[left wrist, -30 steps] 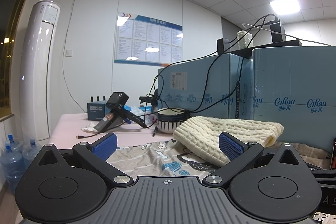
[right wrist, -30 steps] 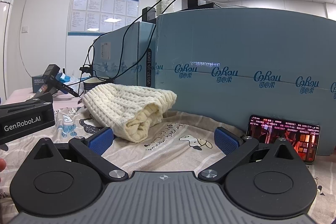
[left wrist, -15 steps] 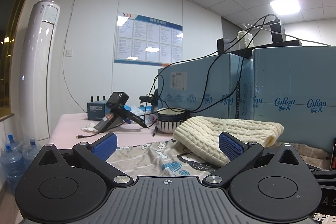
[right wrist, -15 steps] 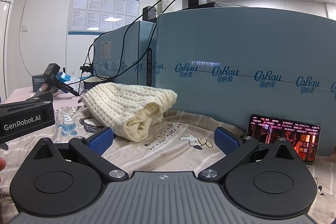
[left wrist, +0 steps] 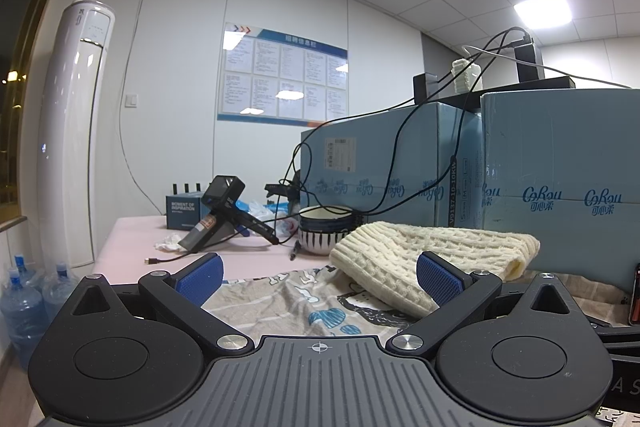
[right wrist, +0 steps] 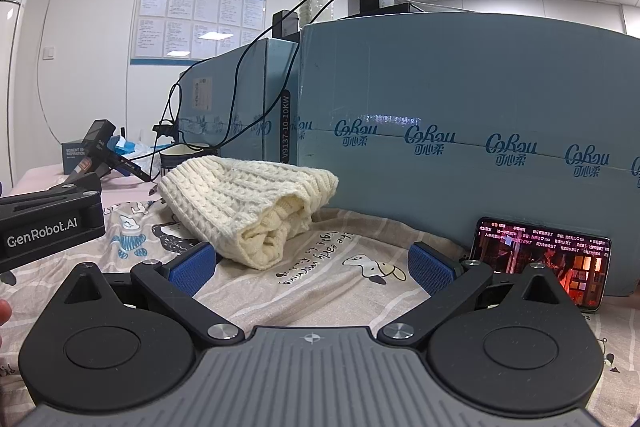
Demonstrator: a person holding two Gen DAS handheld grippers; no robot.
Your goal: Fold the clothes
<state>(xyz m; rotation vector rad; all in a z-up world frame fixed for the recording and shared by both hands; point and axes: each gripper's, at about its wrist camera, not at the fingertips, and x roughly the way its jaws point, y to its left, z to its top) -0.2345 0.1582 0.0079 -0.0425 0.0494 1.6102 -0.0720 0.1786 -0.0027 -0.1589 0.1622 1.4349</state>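
Observation:
A folded cream knit sweater (left wrist: 424, 251) lies on a beige cloth printed with cartoon animals (left wrist: 304, 303) that covers the table. It also shows in the right wrist view (right wrist: 244, 203), on the same cloth (right wrist: 332, 291). My left gripper (left wrist: 318, 277) is open and empty, low over the cloth, just short of the sweater. My right gripper (right wrist: 312, 267) is open and empty, low over the cloth to the right of the sweater's near end. The left gripper's body (right wrist: 48, 219) shows at the left of the right wrist view.
Large blue cartons (right wrist: 460, 147) stand right behind the sweater. A lit phone (right wrist: 540, 259) leans against them on the right. A striped bowl (left wrist: 324, 235), a black handheld device (left wrist: 216, 215), cables and a small box lie farther back on the pink table (left wrist: 248, 259). Water bottles (left wrist: 24, 299) stand on the floor to the left.

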